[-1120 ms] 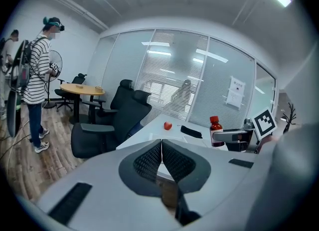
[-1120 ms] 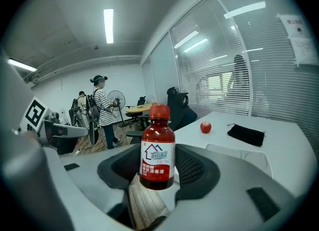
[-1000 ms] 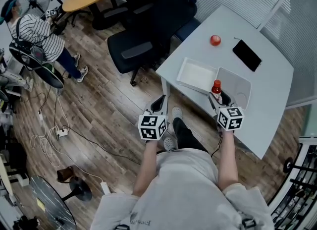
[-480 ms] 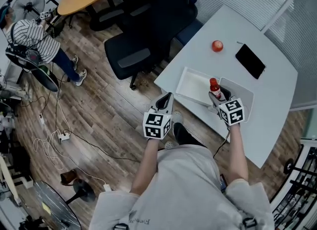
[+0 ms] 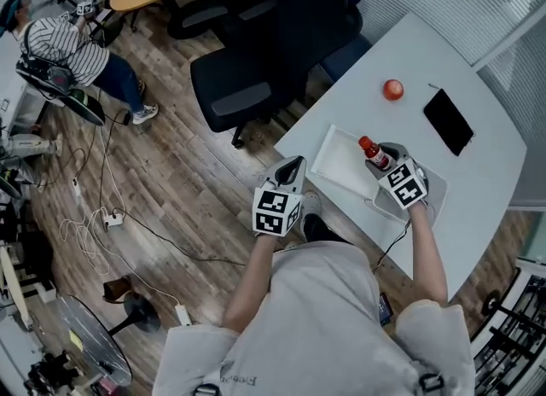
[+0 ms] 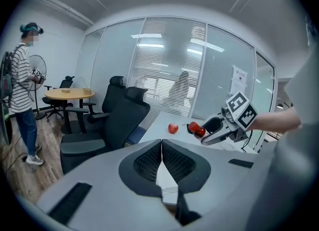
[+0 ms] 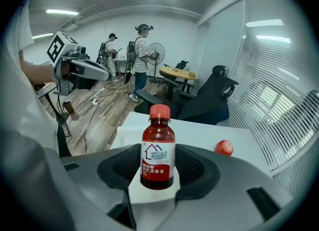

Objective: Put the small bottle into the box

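Right gripper view: right gripper [image 7: 158,168] clamps small bottle [image 7: 158,143] upright between its jaws; left gripper [image 6: 161,151] closed, empty.

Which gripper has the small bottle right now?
The right gripper: its jaws clamp the small bottle upright. The left gripper is shut with nothing in it.

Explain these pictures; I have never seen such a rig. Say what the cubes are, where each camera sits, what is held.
No robot: a person holds a hand-held gripper in each hand; the patterned cubes are part of them. One picture comes from a camera on the person's head, looking down; the other two ride on the hand-held grippers, looking along their jaws. The right hand-held gripper is shut on a red-capped small bottle. The left hand-held gripper is shut and empty, off the table. On the white table lie an open white box, a round red thing and a black phone.
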`<state>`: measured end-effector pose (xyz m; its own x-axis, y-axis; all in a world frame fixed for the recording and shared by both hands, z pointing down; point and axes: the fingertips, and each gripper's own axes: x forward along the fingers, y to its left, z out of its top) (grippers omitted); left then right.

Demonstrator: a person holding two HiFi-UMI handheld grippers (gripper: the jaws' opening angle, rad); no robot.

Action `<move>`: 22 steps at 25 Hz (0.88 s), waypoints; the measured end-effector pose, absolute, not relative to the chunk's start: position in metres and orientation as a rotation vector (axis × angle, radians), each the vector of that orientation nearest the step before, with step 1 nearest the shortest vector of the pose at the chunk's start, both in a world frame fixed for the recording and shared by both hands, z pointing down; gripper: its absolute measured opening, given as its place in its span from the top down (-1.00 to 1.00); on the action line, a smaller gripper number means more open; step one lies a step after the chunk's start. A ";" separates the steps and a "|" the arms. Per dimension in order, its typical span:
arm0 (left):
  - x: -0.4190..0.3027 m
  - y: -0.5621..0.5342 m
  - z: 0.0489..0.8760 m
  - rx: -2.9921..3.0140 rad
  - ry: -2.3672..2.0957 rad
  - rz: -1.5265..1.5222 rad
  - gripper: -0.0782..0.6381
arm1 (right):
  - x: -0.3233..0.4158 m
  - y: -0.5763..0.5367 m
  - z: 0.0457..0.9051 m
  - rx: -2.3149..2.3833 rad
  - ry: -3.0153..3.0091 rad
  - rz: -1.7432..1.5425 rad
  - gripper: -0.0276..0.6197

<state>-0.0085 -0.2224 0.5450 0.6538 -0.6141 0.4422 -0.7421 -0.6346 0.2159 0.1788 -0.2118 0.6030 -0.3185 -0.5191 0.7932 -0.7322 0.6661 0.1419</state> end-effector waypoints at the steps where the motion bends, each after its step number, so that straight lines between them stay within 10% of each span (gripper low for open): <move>1: -0.008 -0.225 0.548 2.488 -1.075 0.471 0.70 | 0.178 -0.215 0.607 0.939 -1.997 0.302 0.23; 22: -0.005 -0.272 0.567 2.414 -1.152 0.467 0.70 | 0.148 -0.234 0.669 0.583 -1.939 0.271 0.23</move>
